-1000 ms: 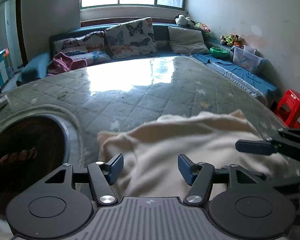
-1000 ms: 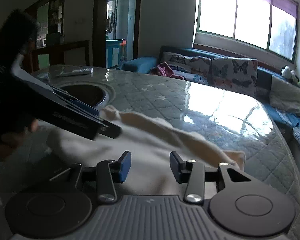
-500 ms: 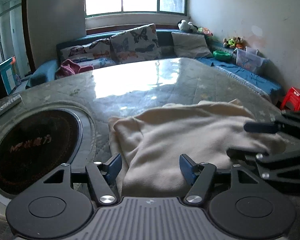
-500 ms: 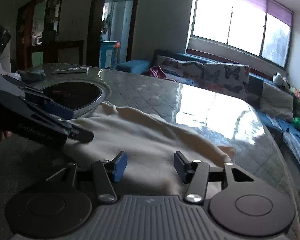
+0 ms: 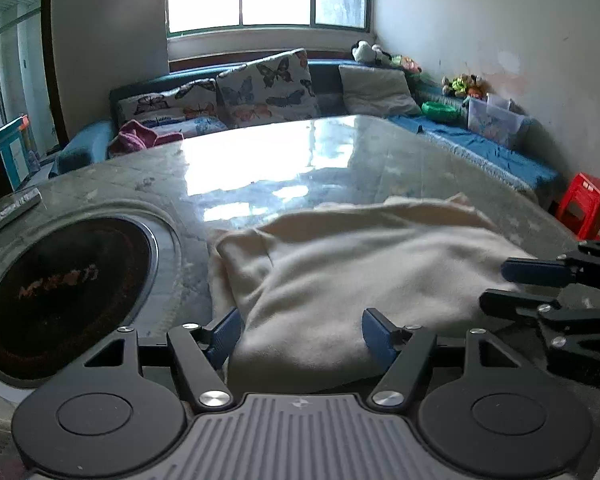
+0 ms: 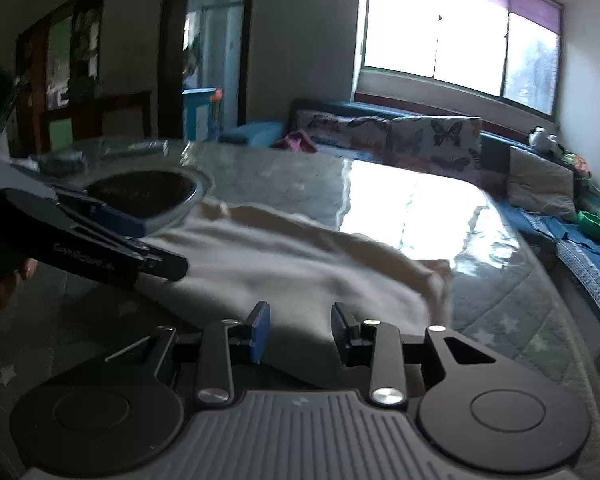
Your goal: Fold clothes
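The worktop (image 5: 340, 168) was a glossy, quilt-patterned grey-green surface with pale stars, catching window glare on its far half. A cream garment (image 5: 364, 276) lay folded on it directly ahead of the left tool (image 5: 302, 330), its near edge between the tool's fingers. Left of that tool a dark round burner (image 5: 64, 292) sat sunk in a metal ring, with a flat remote-like object (image 5: 12, 208) beyond it.

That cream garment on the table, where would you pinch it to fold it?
Probably at the near hem of the cream garment, coming in low from the table's near edge. That hem lies as a thick, folded lip facing both grippers, easier to pinch than the flat middle.
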`<control>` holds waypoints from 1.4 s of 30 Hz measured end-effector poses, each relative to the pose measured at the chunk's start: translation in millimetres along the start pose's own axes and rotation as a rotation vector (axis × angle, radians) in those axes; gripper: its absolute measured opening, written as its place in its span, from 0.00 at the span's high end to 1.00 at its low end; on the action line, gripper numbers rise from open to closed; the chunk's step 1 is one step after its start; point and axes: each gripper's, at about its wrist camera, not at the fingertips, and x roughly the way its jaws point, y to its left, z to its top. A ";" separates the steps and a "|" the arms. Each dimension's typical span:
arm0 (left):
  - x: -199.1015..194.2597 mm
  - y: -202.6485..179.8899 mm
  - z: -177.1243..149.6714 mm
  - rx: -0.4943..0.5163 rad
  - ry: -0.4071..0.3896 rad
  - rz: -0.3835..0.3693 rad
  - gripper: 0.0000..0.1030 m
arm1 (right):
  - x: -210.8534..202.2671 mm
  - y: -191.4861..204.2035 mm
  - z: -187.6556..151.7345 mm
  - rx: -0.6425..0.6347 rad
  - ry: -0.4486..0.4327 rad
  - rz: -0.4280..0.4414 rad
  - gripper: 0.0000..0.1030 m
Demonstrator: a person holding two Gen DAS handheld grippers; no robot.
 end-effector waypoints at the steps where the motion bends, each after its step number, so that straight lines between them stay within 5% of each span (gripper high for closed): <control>1: 0.5 0.2 -0.2 0.000 0.002 -0.004 0.30 | 1.5 -2.2 -2.6 0.007 0.013 -0.004 0.68; 10: -1.7 11.2 -1.7 -0.057 0.020 -0.001 0.27 | -7.0 -11.5 -0.2 0.024 -0.006 -0.016 0.68; 16: 0.2 21.9 -6.0 -0.092 0.051 0.015 0.26 | 5.0 -23.9 -4.4 0.055 0.055 -0.030 0.67; 31: -18.0 51.8 -1.4 -0.153 0.041 0.083 0.04 | 11.5 39.3 23.1 -0.172 0.047 0.147 0.43; 42: -21.3 82.7 3.5 -0.257 0.049 0.099 0.00 | 27.1 88.9 34.6 -0.381 0.053 0.221 0.40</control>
